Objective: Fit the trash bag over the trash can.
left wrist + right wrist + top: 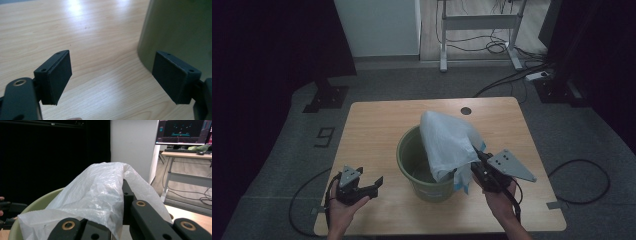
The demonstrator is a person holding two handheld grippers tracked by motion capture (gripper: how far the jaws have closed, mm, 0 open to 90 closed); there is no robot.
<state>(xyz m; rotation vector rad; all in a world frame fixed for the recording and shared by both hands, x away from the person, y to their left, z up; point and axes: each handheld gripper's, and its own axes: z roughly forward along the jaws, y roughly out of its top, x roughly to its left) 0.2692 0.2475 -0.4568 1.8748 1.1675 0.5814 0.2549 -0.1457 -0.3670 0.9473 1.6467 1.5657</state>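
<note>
An olive green bucket (408,150) stands on the wooden table (377,125), a little toward the near side. A crumpled white plastic bag (444,140) with blue print at its lower edge rises above the bucket's right rim. My right gripper (477,161) is shut on the bag's lower right part. In the right gripper view the bag (97,192) drapes over the closed jaws, with the bucket rim (37,203) behind it. My left gripper (373,184) is open, low over the table left of the bucket. The left gripper view has the bucket wall (180,27) just beyond the right pad (172,77), and nothing between the pads.
A round cable hole (466,110) sits near the table's far edge. Beyond the table are a white desk frame (479,22), floor cables (512,75) and black curtains. A monitor (183,131) stands on a desk at the far right.
</note>
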